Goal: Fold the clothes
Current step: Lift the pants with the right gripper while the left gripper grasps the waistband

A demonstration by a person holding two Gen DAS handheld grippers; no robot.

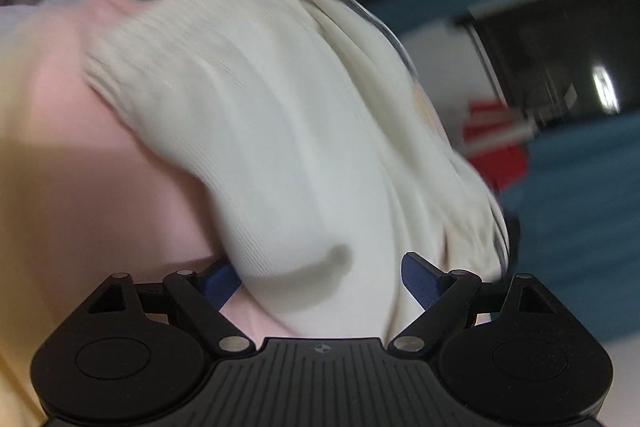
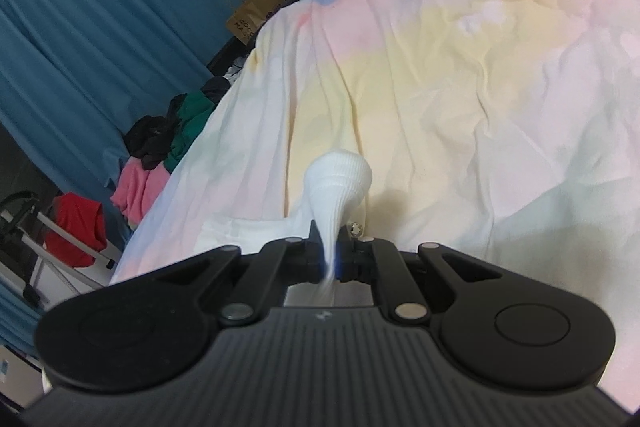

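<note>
In the left wrist view, much blurred, the left tool [image 1: 322,277] stands spread wide, its two blue pads far apart at the bottom of the picture. A cream-white knit garment [image 1: 280,107], ribbed in fine lines, fills the middle and hangs or bulges down between the pads; whether either pad [image 1: 420,279] presses on the cloth cannot be told, and the left pad is half hidden behind the fabric's edge. Under and to the left of the garment lies the pastel bedspread [image 1: 80,167], pink and yellow here. To the right are a blue curtain [image 1: 580,207], a dark opening with a bright spot of light, and a smear of red cloth [image 1: 496,143]. In the right wrist view the right tool [image 2: 329,259] is pressed together and pinches a narrow strip of the white knit garment [image 2: 338,183], which rises from between the pads and flares into a rounded ribbed end just ahead of them, above the bed. More white fabric lies flat on the bedspread [image 2: 460,67] just left of the tool. The bedspread, in washed pink, yellow, blue and green, covers most of the frame and is creased. At the bed's left edge sits a pile of clothes [image 2: 160,147], black, green and pink, with a red cloth [image 2: 76,227] on a rack lower down, a brown paper bag [image 2: 252,15] farther back, and the blue curtain [image 2: 100,7] behind.
</note>
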